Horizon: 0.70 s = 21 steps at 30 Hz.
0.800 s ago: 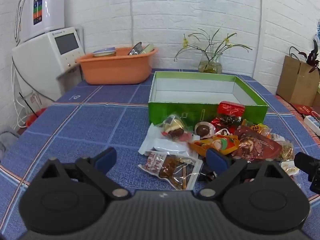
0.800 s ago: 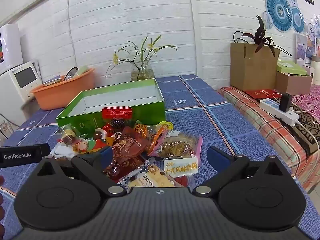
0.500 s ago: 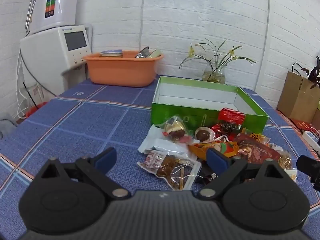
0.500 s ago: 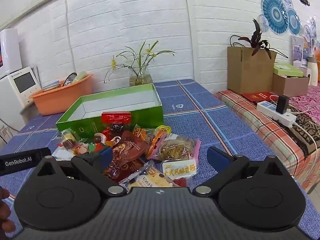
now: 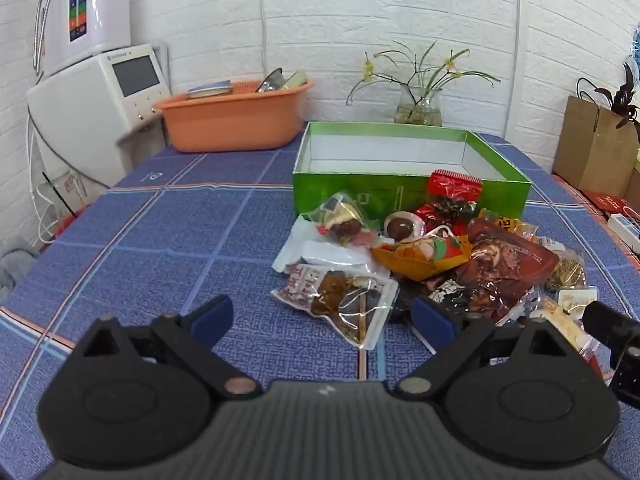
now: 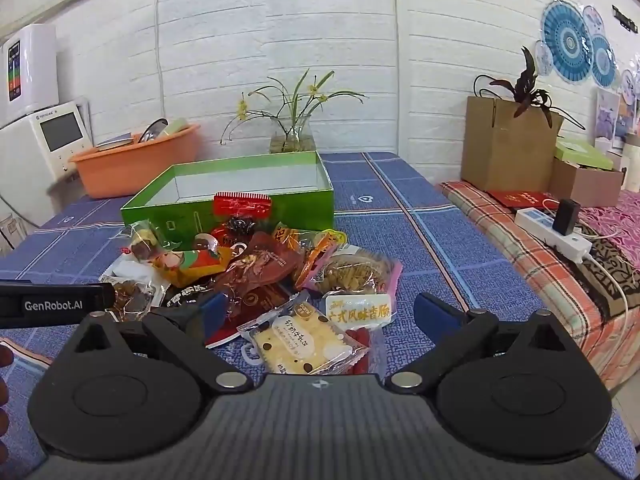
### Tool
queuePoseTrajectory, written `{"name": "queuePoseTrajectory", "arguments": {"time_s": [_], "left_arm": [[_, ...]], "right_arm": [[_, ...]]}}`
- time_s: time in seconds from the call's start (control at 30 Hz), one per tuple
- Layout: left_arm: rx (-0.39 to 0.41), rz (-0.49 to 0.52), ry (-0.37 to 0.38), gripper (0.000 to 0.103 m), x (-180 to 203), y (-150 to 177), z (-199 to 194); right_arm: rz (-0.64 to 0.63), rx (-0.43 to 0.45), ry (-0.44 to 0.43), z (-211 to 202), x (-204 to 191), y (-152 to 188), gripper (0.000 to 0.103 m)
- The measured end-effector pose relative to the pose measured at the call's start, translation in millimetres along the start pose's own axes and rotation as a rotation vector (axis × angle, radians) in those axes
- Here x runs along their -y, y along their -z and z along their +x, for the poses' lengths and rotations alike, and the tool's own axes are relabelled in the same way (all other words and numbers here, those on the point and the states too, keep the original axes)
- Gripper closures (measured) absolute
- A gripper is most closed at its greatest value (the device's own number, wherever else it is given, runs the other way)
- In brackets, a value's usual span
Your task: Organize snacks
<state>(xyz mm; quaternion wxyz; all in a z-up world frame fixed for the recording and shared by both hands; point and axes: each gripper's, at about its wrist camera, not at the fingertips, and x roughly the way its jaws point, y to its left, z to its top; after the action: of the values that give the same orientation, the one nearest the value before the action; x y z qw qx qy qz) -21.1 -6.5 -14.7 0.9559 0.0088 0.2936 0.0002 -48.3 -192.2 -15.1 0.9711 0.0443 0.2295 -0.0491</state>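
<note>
Left tongs (image 5: 322,318) wide, empty | right tongs (image 6: 320,314) wide (mine, over biscuit packet (image 6: 302,338)) | green box (image 5: 404,196) behind snack pile (image 5: 420,260) on desk (image 5: 168,236)

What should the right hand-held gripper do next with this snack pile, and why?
Probably lower the right hand-held gripper onto the clear-wrapped yellow cracker packet. Its jaws are open and empty, the packet lies nearest between them on top of the pile, and the open green cardboard box behind looks empty.
</note>
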Motion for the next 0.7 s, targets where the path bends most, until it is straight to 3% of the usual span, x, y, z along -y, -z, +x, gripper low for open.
{"name": "queuePoseTrajectory", "arguments": {"time_s": [0.7], "left_arm": [[-0.066, -0.031, 0.027, 0.010, -4.6, 5.4, 7.0]], "right_arm": [[0.012, -0.002, -0.011, -3.2, -4.4, 2.8, 0.000]]}}
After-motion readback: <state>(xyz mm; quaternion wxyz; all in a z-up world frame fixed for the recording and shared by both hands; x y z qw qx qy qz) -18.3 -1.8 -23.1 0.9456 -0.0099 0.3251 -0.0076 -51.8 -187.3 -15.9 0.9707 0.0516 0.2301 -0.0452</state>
